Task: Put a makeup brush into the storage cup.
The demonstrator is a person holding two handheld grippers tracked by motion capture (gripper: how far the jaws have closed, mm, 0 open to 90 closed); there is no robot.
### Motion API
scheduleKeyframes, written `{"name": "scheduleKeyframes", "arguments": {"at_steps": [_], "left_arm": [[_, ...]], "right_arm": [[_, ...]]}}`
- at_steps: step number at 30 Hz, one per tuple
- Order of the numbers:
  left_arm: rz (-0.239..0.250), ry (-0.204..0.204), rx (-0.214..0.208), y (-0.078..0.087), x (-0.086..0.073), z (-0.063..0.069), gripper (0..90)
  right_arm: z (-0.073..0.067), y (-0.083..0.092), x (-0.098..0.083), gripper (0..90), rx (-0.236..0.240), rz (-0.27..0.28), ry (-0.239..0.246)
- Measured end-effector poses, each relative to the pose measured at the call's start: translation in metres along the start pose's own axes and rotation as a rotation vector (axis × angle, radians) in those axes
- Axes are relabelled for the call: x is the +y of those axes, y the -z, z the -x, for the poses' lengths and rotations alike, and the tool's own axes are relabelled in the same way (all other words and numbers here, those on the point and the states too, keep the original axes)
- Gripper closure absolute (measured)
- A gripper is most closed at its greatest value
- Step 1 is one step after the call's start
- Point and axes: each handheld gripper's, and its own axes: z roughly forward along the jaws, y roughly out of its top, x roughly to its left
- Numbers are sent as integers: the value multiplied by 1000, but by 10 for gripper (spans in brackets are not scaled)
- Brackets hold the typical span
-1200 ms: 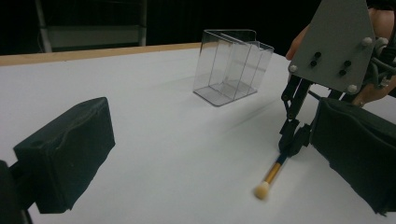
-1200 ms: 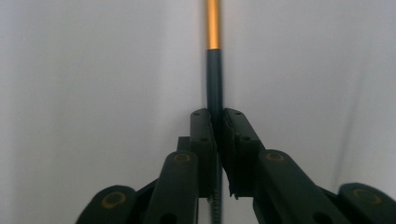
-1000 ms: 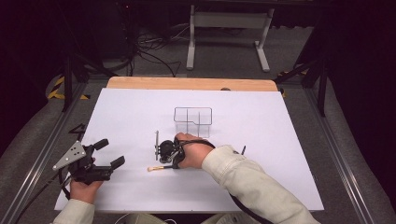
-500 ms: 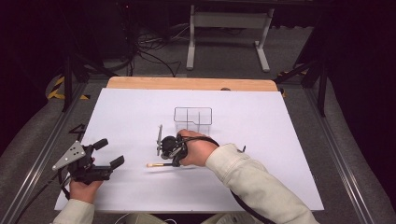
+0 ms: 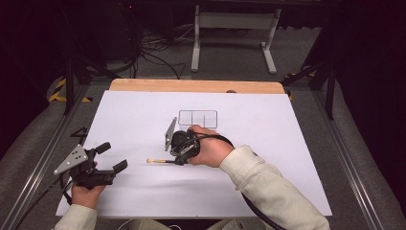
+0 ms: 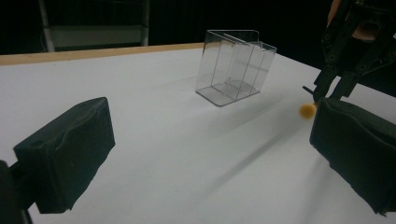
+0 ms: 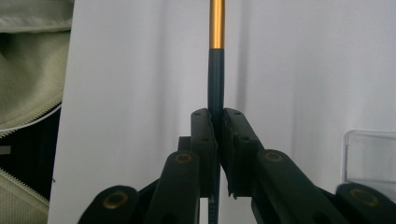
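- A clear plastic organizer (image 5: 197, 119) stands on the white desk (image 5: 268, 158), just beyond the right hand; it is box-shaped, with thin see-through walls and partitions that split it into three narrow compartments.
- In the left claw's view the organizer (image 6: 235, 66) shows nothing inside its compartments, and the desk shows through its walls.
- The right claw (image 5: 178, 161) is pressed together on a slim brush (image 5: 162, 161), pinching its dark handle, held level above the desk, nearer the person than the organizer and apart from it.
- The brush (image 7: 216, 70) is a thin round stick: a dark blue-grey handle, then a shiny gold metal sleeve; in the high view its far end is a small pale rounded tip pointing toward the left claw.
- The left claw (image 5: 110, 156) is spread wide with nothing between its blocky, matte black pads (image 6: 65, 156), low over the desk's near left part.
- The desk is covered in smooth white sheeting, with a bare wooden strip (image 5: 191, 85) along its far edge.
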Motion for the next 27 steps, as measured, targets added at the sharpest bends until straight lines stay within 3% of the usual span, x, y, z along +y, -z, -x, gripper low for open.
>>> {"name": "scheduleKeyframes", "arguments": {"at_steps": [6, 8, 12, 17, 27], "left_arm": [[0, 0, 0, 0, 0, 0, 4], [0, 0, 0, 0, 0, 0, 4], [2, 0, 1, 0, 0, 0, 4], [1, 2, 0, -1, 0, 0, 4], [0, 2, 1, -1, 0, 1, 4]], "right_arm": [[-2, 12, -3, 838, -20, 72, -5], [-2, 20, -6, 839, -29, 136, -19], [-3, 26, -9, 838, -43, 176, -27], [-4, 39, -16, 838, -63, 268, -45], [-1, 50, -29, 838, -96, 386, -95]]}}
